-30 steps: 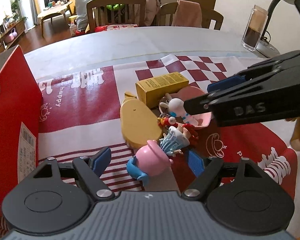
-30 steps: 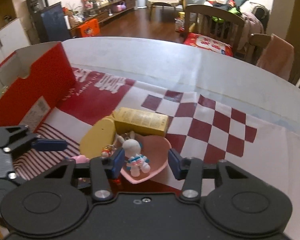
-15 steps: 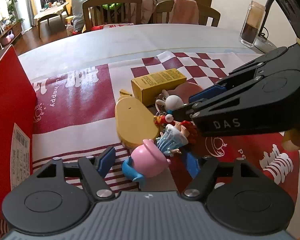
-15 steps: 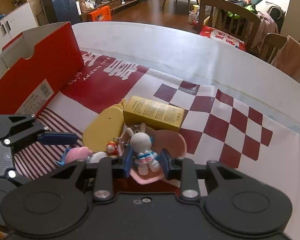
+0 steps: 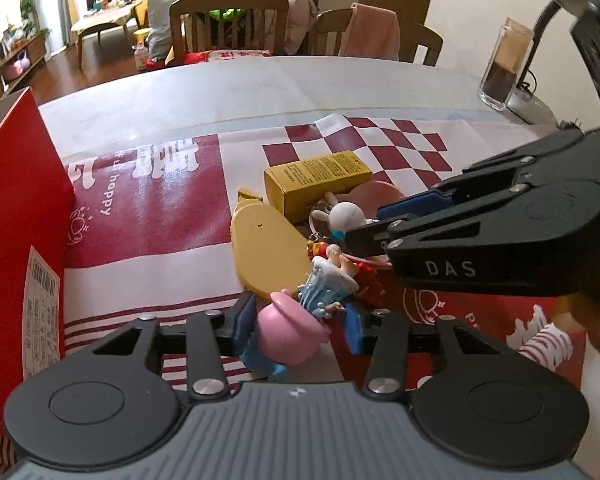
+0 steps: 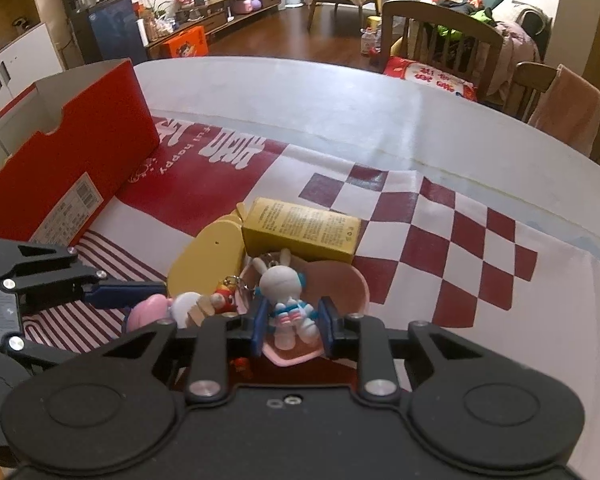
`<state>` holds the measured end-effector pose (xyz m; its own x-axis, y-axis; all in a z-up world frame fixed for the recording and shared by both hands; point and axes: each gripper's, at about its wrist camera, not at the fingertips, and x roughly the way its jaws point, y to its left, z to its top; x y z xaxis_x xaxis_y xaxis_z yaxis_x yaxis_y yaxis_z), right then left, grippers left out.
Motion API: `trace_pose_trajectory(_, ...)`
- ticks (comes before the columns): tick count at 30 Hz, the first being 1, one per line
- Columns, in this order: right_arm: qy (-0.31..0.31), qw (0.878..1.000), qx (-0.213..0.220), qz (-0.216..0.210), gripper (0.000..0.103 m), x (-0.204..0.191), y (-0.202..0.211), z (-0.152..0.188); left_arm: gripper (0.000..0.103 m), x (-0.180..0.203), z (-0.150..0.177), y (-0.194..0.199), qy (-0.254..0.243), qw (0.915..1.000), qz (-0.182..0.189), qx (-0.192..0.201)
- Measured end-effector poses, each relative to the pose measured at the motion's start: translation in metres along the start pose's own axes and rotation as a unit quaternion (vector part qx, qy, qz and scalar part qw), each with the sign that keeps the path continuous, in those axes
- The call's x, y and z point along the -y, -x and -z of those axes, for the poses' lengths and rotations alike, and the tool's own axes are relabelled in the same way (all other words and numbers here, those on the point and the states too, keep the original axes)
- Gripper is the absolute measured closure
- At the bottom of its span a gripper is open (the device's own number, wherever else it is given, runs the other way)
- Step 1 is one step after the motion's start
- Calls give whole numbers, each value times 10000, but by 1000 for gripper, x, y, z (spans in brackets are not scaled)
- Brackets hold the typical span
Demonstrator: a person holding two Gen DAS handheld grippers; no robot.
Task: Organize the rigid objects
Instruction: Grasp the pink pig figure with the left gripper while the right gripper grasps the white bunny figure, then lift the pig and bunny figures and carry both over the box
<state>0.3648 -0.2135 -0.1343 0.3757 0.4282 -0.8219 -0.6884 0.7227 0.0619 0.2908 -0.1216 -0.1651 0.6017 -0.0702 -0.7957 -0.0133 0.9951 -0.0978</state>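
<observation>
Two pairs of tongs are working over a heap of small toys on a white table [image 6: 340,120] spread with a red-and-white cloth [image 5: 148,220]; the left tongs [image 5: 298,322] are closing around a pink-hatted figurine [image 5: 292,332], their blue pads sitting against its sides; the figurine is lying tilted at the near edge of the heap, its pale blue fringe pointing toward the middle; the right tongs [image 6: 292,326] are closing too, with a white rabbit toy [image 6: 284,300] between the blue pads, which are touching its sides; the rabbit is sitting in a pink heart-shaped dish [image 6: 340,280], its ears pointing toward a yellow carton [image 6: 300,228] lying flat just behind; a flat yellow oval piece [image 5: 264,252] is resting beside the carton, touching the heap; a small red figure on a key ring [image 6: 224,298] is lying between the rabbit and the figurine; a red cardboard box [image 6: 68,160] is standing open at the left side of the cloth, well apart from the toys; a glass jar [image 5: 504,64] and the base of a lamp are standing at the far right of the table; wooden chairs [image 5: 228,20] are lining the far side.
</observation>
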Motion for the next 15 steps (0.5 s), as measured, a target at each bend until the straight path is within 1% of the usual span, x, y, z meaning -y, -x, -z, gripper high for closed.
trace_pose_trajectory(6, -111, 9998, 138, 15, 77, -2, 17, -1, 60, -3, 1, 6, 144, 9999, -46, -44)
trace_pose_trajectory(7, -121, 9998, 174, 17, 82, -3, 20, -2, 60, -3, 1, 7, 168, 9998, -70, -54)
trace_pose_trajectory(9, -166, 9996, 235, 15, 81, -4, 27, -3, 60, -4, 1, 11, 193, 9997, -144, -83)
trace_pose_trajectory(15, -217, 9990, 381, 39, 81, -4, 46, -2, 60, -9, 1, 28, 331, 9993, -131, -103)
